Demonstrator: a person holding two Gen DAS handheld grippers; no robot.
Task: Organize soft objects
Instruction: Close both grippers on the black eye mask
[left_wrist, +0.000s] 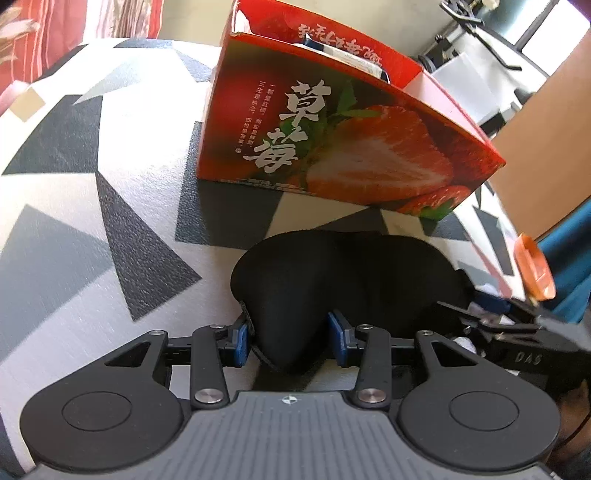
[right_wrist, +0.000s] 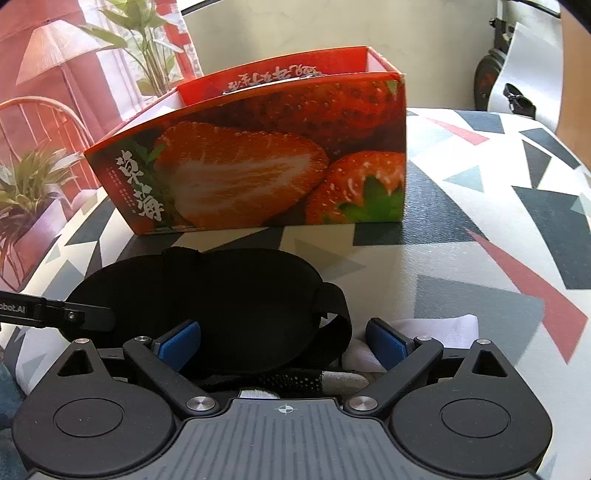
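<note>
A black padded sleep mask (left_wrist: 343, 273) lies on the patterned tablecloth in front of a red strawberry box (left_wrist: 351, 147) with an open top. My left gripper (left_wrist: 290, 338) is shut on the mask's near lobe, with both blue pads against its sides. In the right wrist view the same mask (right_wrist: 221, 295) lies before the box (right_wrist: 258, 166). My right gripper (right_wrist: 283, 349) stands open around its strap end, and the right pad hangs over a white cloth (right_wrist: 436, 328). A black arm of the left gripper (right_wrist: 74, 314) reaches in from the left.
The tablecloth (left_wrist: 110, 166) has grey, black and red triangles. Some blue-and-white packaging (left_wrist: 351, 61) sits inside the box. An orange object (left_wrist: 533, 269) lies at the table's right edge beside a brown board (left_wrist: 546, 129). Potted plants (right_wrist: 33, 192) stand beyond the left edge.
</note>
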